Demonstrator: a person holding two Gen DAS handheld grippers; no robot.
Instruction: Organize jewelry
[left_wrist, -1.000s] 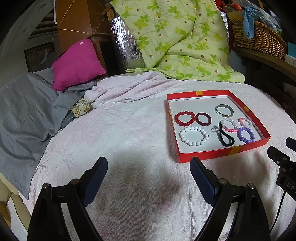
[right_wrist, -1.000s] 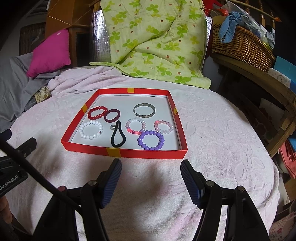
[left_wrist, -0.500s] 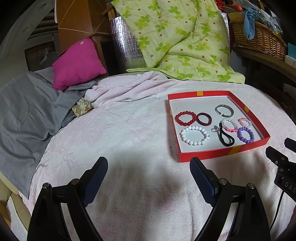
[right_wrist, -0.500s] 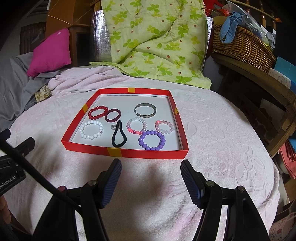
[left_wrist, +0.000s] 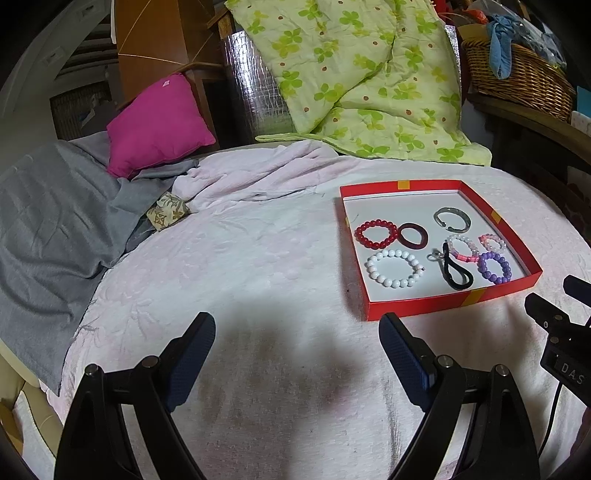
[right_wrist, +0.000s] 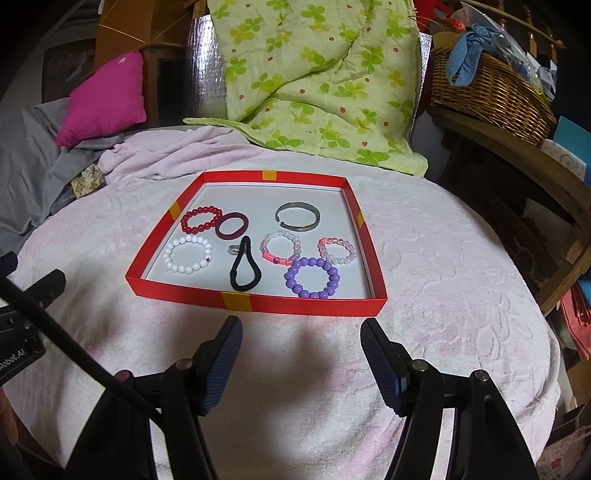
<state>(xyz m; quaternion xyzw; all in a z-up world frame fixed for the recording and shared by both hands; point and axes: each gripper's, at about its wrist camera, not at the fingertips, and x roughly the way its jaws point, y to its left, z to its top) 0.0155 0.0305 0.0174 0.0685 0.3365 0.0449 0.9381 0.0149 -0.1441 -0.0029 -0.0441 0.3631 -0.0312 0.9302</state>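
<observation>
both tongs (left_wrist: 297, 328) (right_wrist: 301, 334) gape empty before the red tray (right_wrist: 255, 301) of bracelets

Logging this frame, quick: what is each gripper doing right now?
Left gripper: open, holding nothing.
Right gripper: open, holding nothing.

What I can't make out from my two wrist cameras

My left gripper's (left_wrist: 297, 345) body runs off the frame at 6 o'clock, as does my right gripper's (right_wrist: 301, 349). The small silver ring (right_wrist: 233, 249) is partly hidden behind the black hair tie (right_wrist: 244, 271), too small to read. The wicker basket (right_wrist: 491, 88) is cut off at 2 o'clock, its contents jumbled.
</observation>
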